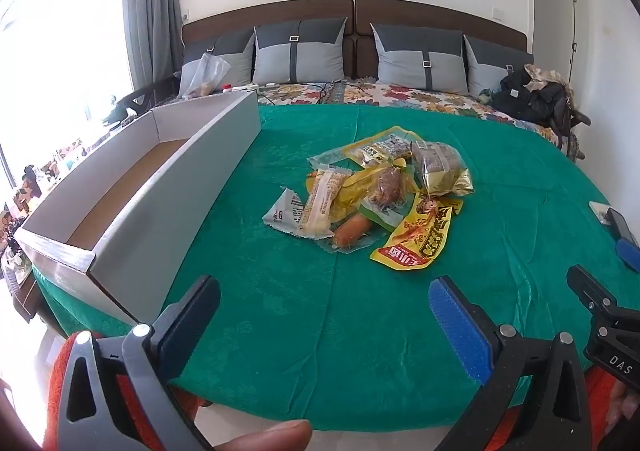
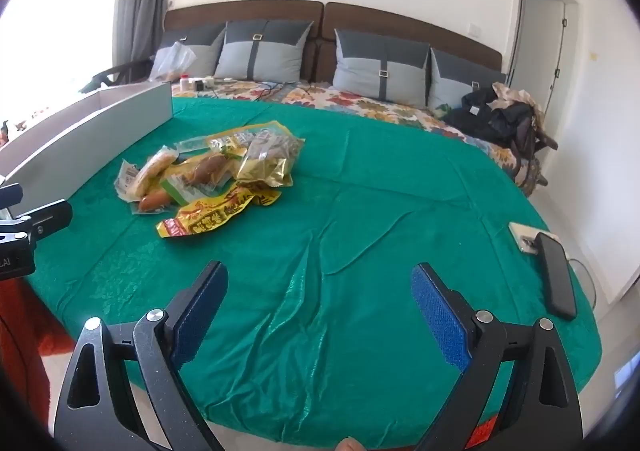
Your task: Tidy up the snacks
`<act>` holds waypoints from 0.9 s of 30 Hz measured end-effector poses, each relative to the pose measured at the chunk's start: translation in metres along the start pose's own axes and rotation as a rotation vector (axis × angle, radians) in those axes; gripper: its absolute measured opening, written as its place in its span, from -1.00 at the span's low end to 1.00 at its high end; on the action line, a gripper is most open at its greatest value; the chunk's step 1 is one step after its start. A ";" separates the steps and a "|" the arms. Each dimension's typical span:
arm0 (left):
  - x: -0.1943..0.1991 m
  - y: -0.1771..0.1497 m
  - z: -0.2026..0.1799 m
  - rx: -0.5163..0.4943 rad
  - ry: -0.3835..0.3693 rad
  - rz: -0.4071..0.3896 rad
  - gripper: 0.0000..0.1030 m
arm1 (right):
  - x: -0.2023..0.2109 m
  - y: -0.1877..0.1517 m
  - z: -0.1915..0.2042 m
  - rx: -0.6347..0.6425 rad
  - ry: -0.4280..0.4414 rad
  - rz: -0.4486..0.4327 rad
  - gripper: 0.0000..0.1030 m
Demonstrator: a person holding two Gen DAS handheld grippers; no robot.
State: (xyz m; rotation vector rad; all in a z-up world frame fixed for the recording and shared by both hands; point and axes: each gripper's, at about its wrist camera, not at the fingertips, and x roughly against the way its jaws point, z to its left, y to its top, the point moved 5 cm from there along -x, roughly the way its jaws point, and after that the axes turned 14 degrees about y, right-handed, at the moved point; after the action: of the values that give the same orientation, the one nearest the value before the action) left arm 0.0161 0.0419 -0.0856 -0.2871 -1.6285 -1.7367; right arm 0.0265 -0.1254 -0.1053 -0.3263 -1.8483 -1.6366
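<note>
A pile of snack packets (image 1: 376,191) lies on the green cloth (image 1: 320,311); it also shows in the right wrist view (image 2: 212,175). It holds a yellow pouch with red print (image 1: 420,239), a sausage (image 1: 352,231), a pale wafer bar (image 1: 316,203) and a gold bag (image 1: 440,171). A long white cardboard box (image 1: 160,187), open on top with nothing inside, lies to the left of the pile. My left gripper (image 1: 324,291) is open, near the front edge, short of the pile. My right gripper (image 2: 320,283) is open and empty over bare cloth, right of the pile.
A black phone (image 2: 556,275) and a white card (image 2: 524,237) lie at the cloth's right edge. Behind are a flowered bedspread (image 1: 400,95), grey pillows (image 1: 300,51), dark clothes (image 1: 532,95) at the far right and a plastic bag (image 1: 204,75) at the far left.
</note>
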 end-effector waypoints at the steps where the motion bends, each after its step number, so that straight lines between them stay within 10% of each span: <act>1: 0.001 0.000 -0.001 -0.003 0.000 -0.004 1.00 | -0.001 0.001 0.001 0.003 0.001 0.000 0.84; 27: 0.003 0.005 0.000 0.023 -0.005 -0.001 1.00 | -0.008 0.000 0.001 -0.011 0.003 0.000 0.84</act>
State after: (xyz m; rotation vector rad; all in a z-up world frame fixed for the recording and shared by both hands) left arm 0.0167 0.0413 -0.0795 -0.2800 -1.6516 -1.7179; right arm 0.0323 -0.1228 -0.1102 -0.3288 -1.8382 -1.6464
